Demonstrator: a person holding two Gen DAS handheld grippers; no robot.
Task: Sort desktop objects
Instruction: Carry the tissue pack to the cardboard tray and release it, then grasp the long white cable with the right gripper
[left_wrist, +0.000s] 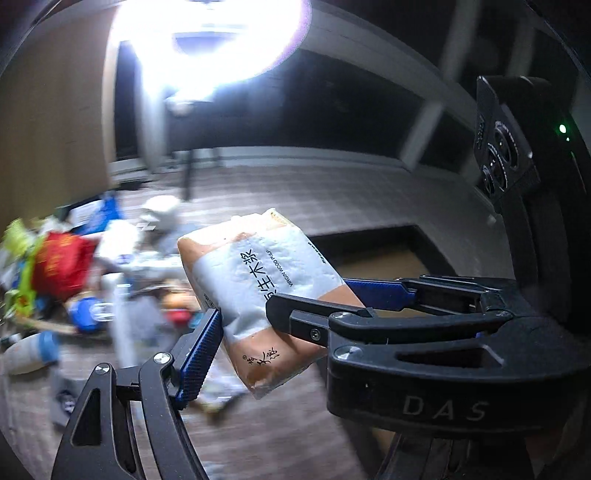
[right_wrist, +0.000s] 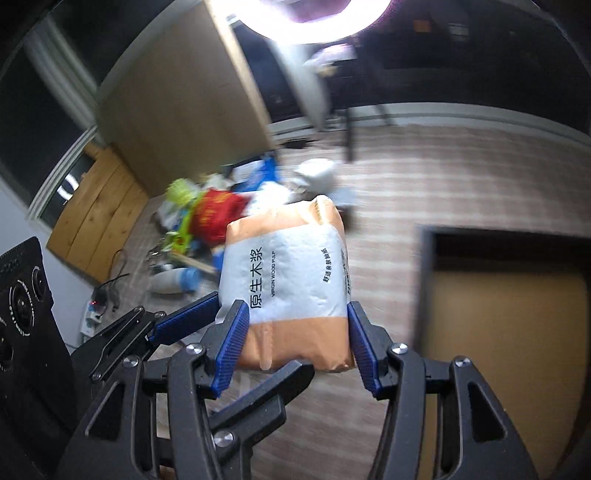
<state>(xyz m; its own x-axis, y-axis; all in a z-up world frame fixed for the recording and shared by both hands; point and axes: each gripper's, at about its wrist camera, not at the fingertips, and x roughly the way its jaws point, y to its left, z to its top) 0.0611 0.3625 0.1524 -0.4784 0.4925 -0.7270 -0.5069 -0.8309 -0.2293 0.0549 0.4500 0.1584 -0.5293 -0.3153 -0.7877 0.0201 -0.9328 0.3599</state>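
Tissue pack (right_wrist: 291, 284) aloft, clamped across its width by right gripper (right_wrist: 295, 343); left gripper (left_wrist: 280, 310) pinching the same pack too. Dark-rimmed box (right_wrist: 506, 295) nearby (likely destination). Heap of clutter (right_wrist: 207, 225) on the floor, unsorted.

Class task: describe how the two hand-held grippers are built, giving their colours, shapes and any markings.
Both are matte black frames with cut-out slots and silver screw heads. The left hand-held gripper and right hand-held gripper each carry two fingers faced with blue ribbed pads. The right one's body, seen from the left wrist camera, bears raised letters "DAS". No hands, sleeves or cables on them show.
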